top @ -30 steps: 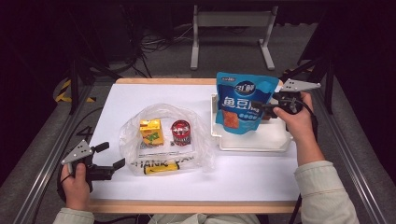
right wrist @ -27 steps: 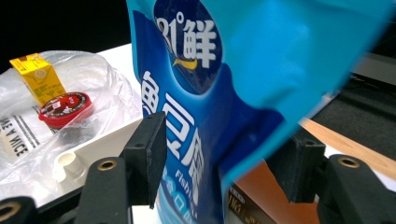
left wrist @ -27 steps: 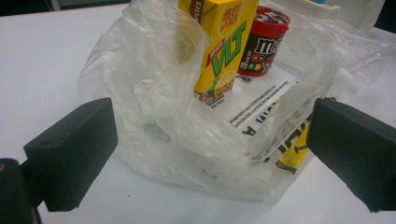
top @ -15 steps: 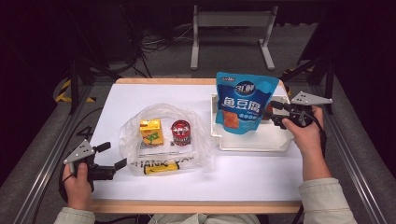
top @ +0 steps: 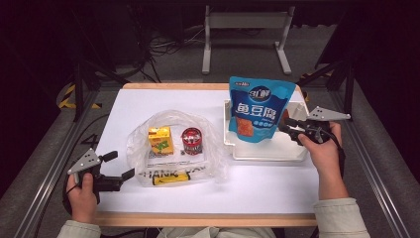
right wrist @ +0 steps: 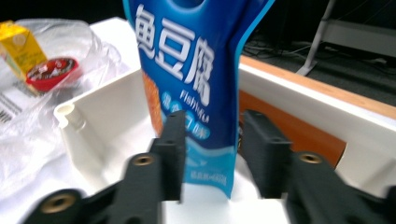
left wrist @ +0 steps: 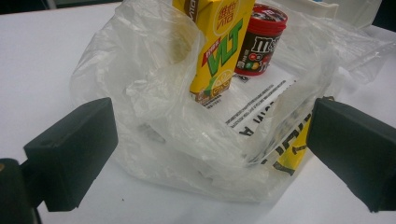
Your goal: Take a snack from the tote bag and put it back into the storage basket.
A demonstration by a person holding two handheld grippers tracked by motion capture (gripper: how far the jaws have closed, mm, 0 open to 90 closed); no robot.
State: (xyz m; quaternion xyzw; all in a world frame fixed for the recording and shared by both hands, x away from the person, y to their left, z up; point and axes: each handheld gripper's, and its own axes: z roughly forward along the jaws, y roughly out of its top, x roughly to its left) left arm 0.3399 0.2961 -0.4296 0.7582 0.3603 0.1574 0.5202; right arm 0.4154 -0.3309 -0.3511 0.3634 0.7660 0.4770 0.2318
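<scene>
My right gripper (top: 292, 128) has just been closing its jaws, and the lower edge of the tall blue snack pouch with white lettering (top: 258, 109) now sits between them. In the right gripper view one pad meets the pouch face while the other stands slightly clear behind it, so I judge the grip not yet firm. Since a second ago that hand has slid down the right of the frame. The pouch stands upright in the white rectangular plastic bin (top: 267, 151), right of centre. I read this as the start of lifting it toward the clear crumpled plastic bag (top: 208, 148). My left gripper (top: 119, 166) waits open-jawed at the bag's mouth, lower left.
</scene>
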